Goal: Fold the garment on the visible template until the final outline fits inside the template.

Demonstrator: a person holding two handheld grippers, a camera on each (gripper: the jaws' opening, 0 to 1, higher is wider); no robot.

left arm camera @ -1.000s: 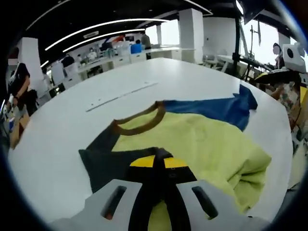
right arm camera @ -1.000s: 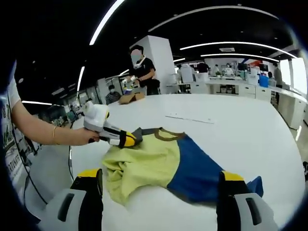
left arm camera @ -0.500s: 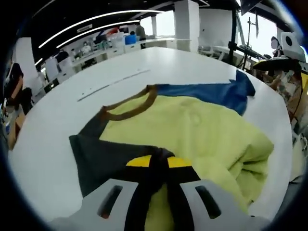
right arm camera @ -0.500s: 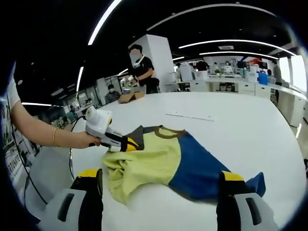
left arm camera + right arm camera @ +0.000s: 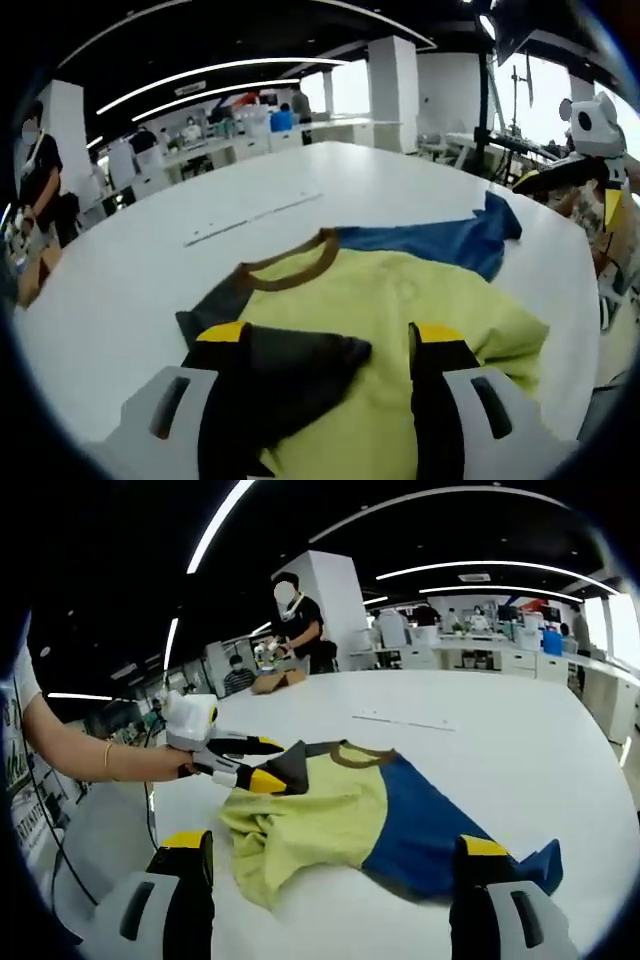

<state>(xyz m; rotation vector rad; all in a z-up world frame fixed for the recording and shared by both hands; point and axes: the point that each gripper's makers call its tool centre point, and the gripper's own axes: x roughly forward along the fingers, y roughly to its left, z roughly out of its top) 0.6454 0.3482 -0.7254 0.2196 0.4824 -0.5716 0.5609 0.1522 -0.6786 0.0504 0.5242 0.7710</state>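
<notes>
Across the lower centre of the left gripper view, the garment [image 5: 400, 310] lies rumpled on the white table [image 5: 150, 260]. It appears light, limp and prone to bunching; hems, sleeve ends or the brown collar [image 5: 285, 270] look the soundest holds. Panels are yellow-green, blue and dark grey. The left gripper [image 5: 330, 345] stands open over the grey sleeve. The right gripper [image 5: 330, 865] is likewise open, holding nothing.

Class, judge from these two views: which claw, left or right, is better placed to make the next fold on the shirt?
Probably the left claw: it hangs open right over the shirt's grey sleeve. The right claw, also open, sits back from the shirt.
</notes>
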